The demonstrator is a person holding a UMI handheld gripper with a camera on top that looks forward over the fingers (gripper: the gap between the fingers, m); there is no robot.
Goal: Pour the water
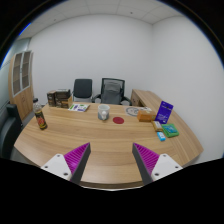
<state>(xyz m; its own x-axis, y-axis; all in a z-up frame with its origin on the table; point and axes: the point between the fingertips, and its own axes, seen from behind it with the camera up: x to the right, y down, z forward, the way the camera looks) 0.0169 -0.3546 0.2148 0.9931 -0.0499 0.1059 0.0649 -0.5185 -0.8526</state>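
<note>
The desk serves as the landmark; items are listed left to right.

At the desk's left end stands the bottle, upright, dark-bodied with a lighter cap. It is the probable water source. Behind it, near the desk's back edge, sits a box. At the desk's centre rests a cup, the probable receiver, well apart from the bottle. Just right of the cup lies a red disc. At the right end stand a purple card and a green packet. Two chairs stand behind the desk.

The gripper is released: its fingers are spread wide above the desk's near edge and hold nothing.

Handling judgement: the bottle is likely rigid, smooth and moderately heavy if full. Grasp it at mid-body, below the neck, to prevent slipping and tipping.
</note>
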